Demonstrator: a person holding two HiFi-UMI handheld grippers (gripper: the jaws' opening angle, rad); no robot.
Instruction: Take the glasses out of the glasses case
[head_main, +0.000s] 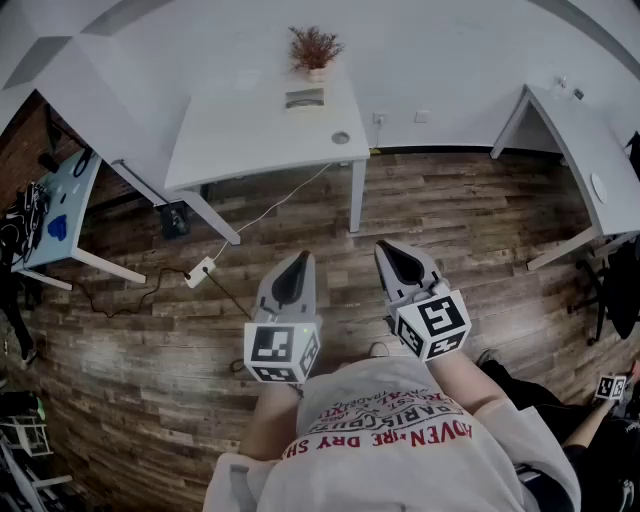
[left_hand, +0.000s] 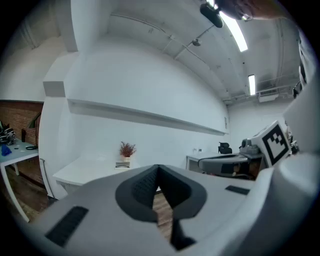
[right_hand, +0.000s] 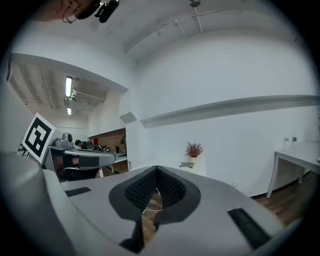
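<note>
A small flat grey case (head_main: 305, 98) lies on the far side of a white table (head_main: 250, 140), just in front of a potted plant (head_main: 315, 48). It is tiny in the left gripper view (left_hand: 122, 164) and the right gripper view (right_hand: 187, 164), and I cannot tell whether it holds glasses. My left gripper (head_main: 297, 262) and right gripper (head_main: 392, 250) are held side by side above the wooden floor, well short of the table, pointing at it. Both have their jaws together at the tips (left_hand: 158, 170) (right_hand: 157, 172), with nothing between them.
A white cable runs from the table to a power strip (head_main: 200, 271) on the floor. Another white table (head_main: 590, 150) stands at the right and a cluttered blue-topped one (head_main: 60, 215) at the left. A person's arm (head_main: 590, 425) with another marker cube (head_main: 612, 387) shows at the lower right.
</note>
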